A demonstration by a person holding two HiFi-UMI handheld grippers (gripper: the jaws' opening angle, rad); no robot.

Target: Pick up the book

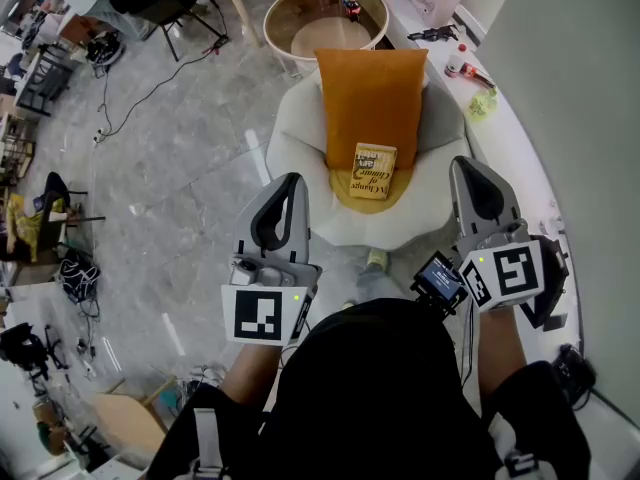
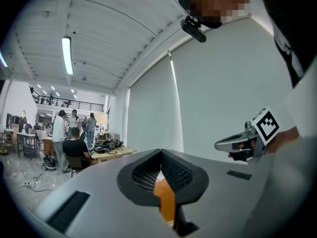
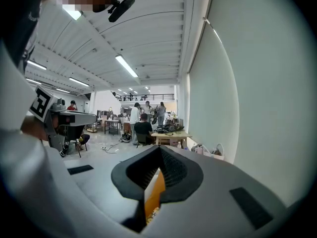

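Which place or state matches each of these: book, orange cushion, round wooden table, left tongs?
1. book
2. orange cushion
3. round wooden table
4. left tongs

a. behind the armchair
b. shut and empty, short of the armchair
c. upright against the armchair's backrest
d. on the seat, leaning on the cushion

Pairs: 1-d, 2-c, 3-a, 4-b.
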